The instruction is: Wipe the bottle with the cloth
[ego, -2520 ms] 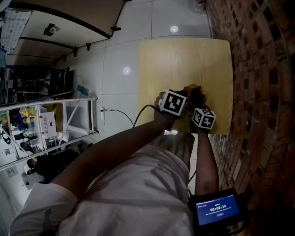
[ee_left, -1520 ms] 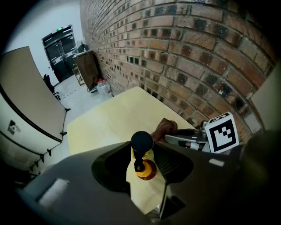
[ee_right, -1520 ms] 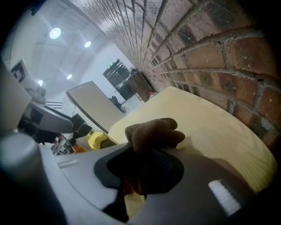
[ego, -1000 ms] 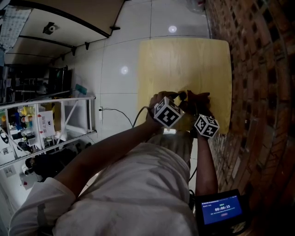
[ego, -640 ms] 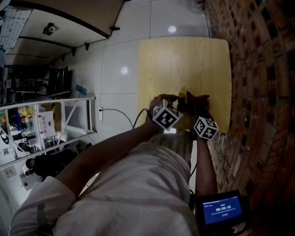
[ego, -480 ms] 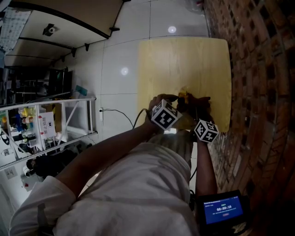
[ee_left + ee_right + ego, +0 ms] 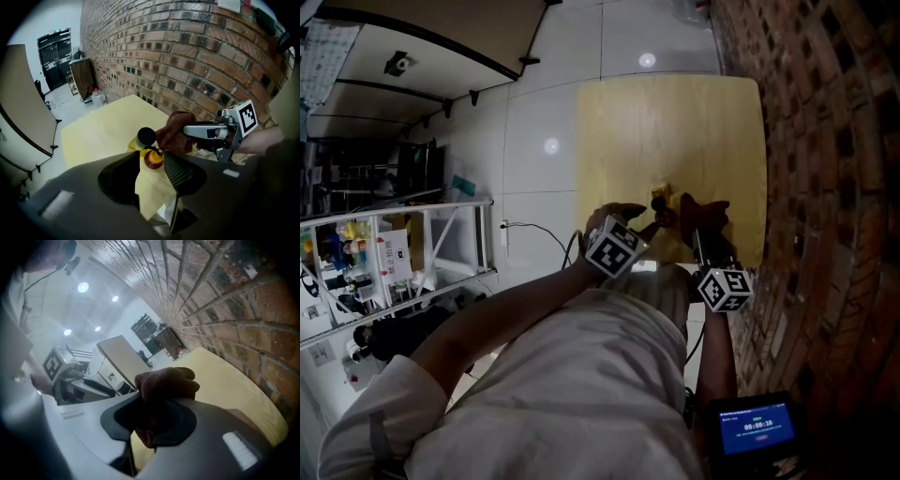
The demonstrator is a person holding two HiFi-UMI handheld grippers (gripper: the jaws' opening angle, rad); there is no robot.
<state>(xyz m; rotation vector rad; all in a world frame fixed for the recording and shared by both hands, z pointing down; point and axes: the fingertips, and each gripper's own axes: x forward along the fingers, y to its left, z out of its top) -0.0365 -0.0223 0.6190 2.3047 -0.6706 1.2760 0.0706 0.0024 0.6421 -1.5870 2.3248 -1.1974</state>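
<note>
Brown fuzzy cloth (image 7: 166,383) is pinched by the right gripper (image 7: 154,414). The small yellow bottle with a black cap (image 7: 149,151) is found between the 2 closing jaws of the left gripper (image 7: 153,163), near the front edge of the pale wooden table (image 7: 675,122). It could be pushed off if squeezed badly.

A person is wearing a white short-sleeved shirt (image 7: 572,394); a blue-lit screen (image 7: 753,430) is glowing, apparently strapped beside the right arm.

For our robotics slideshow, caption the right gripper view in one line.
Right gripper clamps a brown cloth over a yellow table beside a brick wall.
</note>
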